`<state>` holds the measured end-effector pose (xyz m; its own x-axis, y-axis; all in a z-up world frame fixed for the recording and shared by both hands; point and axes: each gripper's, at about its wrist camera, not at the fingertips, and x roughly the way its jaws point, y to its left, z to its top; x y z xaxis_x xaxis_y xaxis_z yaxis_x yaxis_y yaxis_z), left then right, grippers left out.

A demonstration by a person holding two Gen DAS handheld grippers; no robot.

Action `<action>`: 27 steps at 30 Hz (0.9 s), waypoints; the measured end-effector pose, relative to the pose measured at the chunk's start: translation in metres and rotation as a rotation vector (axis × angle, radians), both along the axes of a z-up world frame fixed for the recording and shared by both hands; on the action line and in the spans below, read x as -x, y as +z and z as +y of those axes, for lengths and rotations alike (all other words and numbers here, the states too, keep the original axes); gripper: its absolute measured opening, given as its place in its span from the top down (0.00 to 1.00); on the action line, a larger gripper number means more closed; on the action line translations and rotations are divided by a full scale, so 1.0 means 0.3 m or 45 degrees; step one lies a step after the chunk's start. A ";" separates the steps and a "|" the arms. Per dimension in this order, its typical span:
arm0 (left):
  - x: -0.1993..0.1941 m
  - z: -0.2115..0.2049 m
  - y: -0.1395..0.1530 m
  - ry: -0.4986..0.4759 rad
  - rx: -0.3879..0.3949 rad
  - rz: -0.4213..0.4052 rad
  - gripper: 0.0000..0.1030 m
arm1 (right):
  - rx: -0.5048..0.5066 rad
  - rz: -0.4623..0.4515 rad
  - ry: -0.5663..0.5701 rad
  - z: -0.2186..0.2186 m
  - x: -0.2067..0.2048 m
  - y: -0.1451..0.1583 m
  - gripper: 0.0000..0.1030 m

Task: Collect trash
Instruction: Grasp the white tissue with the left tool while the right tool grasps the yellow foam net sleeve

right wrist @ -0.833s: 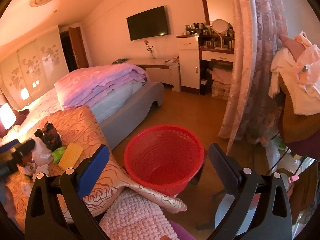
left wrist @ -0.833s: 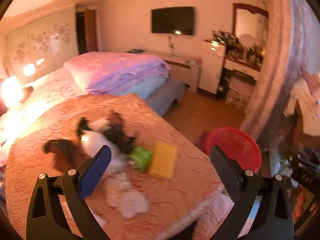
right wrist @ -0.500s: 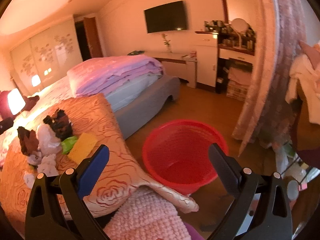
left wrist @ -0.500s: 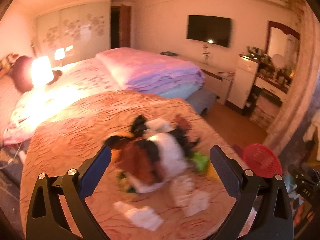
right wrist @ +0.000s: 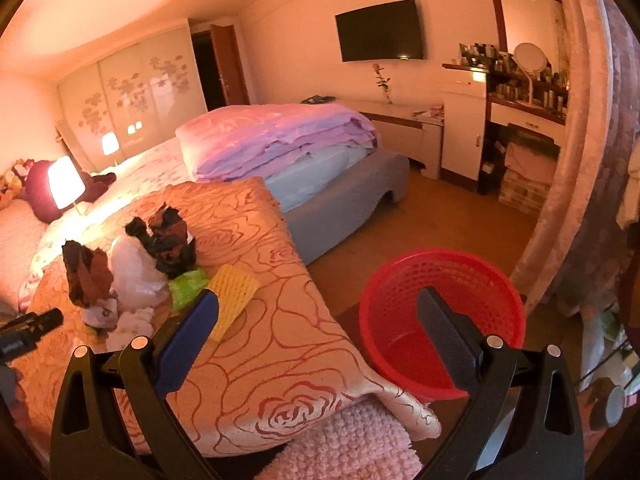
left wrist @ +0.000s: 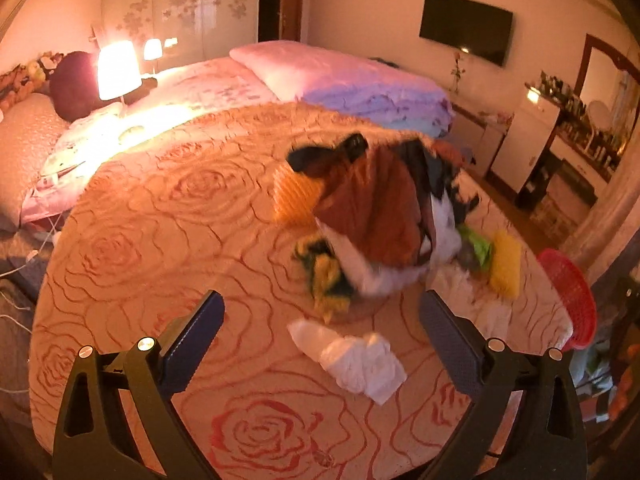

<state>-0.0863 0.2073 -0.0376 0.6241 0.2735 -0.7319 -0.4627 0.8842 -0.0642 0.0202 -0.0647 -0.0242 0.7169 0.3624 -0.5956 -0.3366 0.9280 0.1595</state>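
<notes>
A heap of trash lies on the rose-patterned bedspread (left wrist: 132, 240): brown crumpled paper (left wrist: 372, 212), a white bag (right wrist: 134, 270), black scraps (right wrist: 172, 248), a green wrapper (left wrist: 476, 244), a yellow pad (right wrist: 232, 294) and an orange pad (left wrist: 292, 196). A crumpled white tissue (left wrist: 356, 358) lies nearest my left gripper (left wrist: 320, 324), which hangs open just above and short of it. My right gripper (right wrist: 318, 326) is open over the bed's corner, holding nothing. The red mesh basket (right wrist: 442, 320) stands on the floor beside the bed, with the same red mesh basket (left wrist: 568, 296) at the left wrist view's right edge.
Folded pink and lilac quilts (right wrist: 280, 140) lie on the bed beyond the heap. A lit lamp (left wrist: 118, 66) glows at the bedside. A dresser with bottles (right wrist: 520, 92) and a curtain (right wrist: 576, 120) stand to the right. A pink knitted blanket (right wrist: 352, 440) hangs below the bedspread's corner.
My left gripper has swung left and closer over the trash heap, with the tissue now between its fingers' line. The right gripper turned left, bringing more of the bed into view. Both stayed open.
</notes>
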 end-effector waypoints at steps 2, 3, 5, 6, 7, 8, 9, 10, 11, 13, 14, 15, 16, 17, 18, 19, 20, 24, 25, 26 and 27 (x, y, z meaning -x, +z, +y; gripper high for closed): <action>-0.010 -0.009 -0.036 -0.020 0.012 0.033 0.21 | -0.002 0.019 -0.001 -0.004 -0.001 -0.009 0.07; -0.020 -0.022 -0.058 -0.031 0.022 0.050 0.27 | -0.003 0.026 -0.002 -0.006 -0.001 -0.013 0.07; -0.030 -0.032 -0.096 -0.047 0.035 0.078 0.37 | 0.001 0.033 0.007 -0.001 -0.003 -0.017 0.07; -0.033 -0.034 -0.111 -0.049 0.040 0.091 0.44 | 0.002 0.034 0.012 0.002 -0.004 -0.019 0.07; -0.035 -0.033 -0.124 -0.050 0.046 0.098 0.49 | 0.003 0.034 0.020 0.006 -0.003 -0.022 0.07; -0.036 -0.033 -0.133 -0.054 0.057 0.101 0.51 | 0.007 0.034 0.032 0.014 0.000 -0.023 0.07; -0.035 -0.030 -0.139 -0.058 0.064 0.099 0.55 | 0.012 0.036 0.043 0.019 0.000 -0.028 0.07; -0.034 -0.029 -0.142 -0.063 0.064 0.096 0.59 | 0.016 0.041 0.056 0.027 0.000 -0.033 0.07; -0.034 -0.029 -0.143 -0.069 0.060 0.091 0.61 | 0.019 0.050 0.068 0.034 -0.002 -0.039 0.07; -0.030 -0.033 -0.142 -0.086 0.053 0.080 0.68 | 0.023 0.070 0.090 0.049 -0.008 -0.054 0.07; -0.030 -0.035 -0.142 -0.091 0.047 0.078 0.69 | 0.028 0.082 0.104 0.059 -0.014 -0.062 0.07; -0.031 -0.037 -0.141 -0.096 0.044 0.077 0.71 | 0.034 0.090 0.114 0.068 -0.017 -0.071 0.07; -0.032 -0.038 -0.140 -0.100 0.044 0.076 0.71 | 0.042 0.098 0.123 0.078 -0.023 -0.079 0.07; -0.038 -0.044 -0.140 -0.102 0.046 0.074 0.72 | 0.048 0.108 0.130 0.087 -0.029 -0.089 0.07; -0.038 -0.046 -0.139 -0.105 0.048 0.072 0.73 | 0.046 0.125 0.141 0.100 -0.041 -0.099 0.07; -0.041 -0.048 -0.137 -0.107 0.048 0.071 0.73 | 0.042 0.139 0.153 0.114 -0.052 -0.107 0.07; -0.039 -0.048 -0.134 -0.107 0.046 0.068 0.74 | 0.041 0.150 0.170 0.133 -0.065 -0.116 0.07; -0.037 -0.044 -0.123 -0.106 0.040 0.056 0.75 | 0.048 0.171 0.243 0.208 -0.110 -0.144 0.07; -0.035 -0.040 -0.119 -0.105 0.041 0.051 0.75 | 0.046 0.180 0.266 0.229 -0.123 -0.149 0.07; -0.032 -0.036 -0.115 -0.104 0.043 0.046 0.75 | 0.051 0.182 0.284 0.250 -0.134 -0.154 0.07; -0.029 -0.032 -0.110 -0.102 0.042 0.039 0.75 | 0.053 0.181 0.296 0.263 -0.140 -0.155 0.07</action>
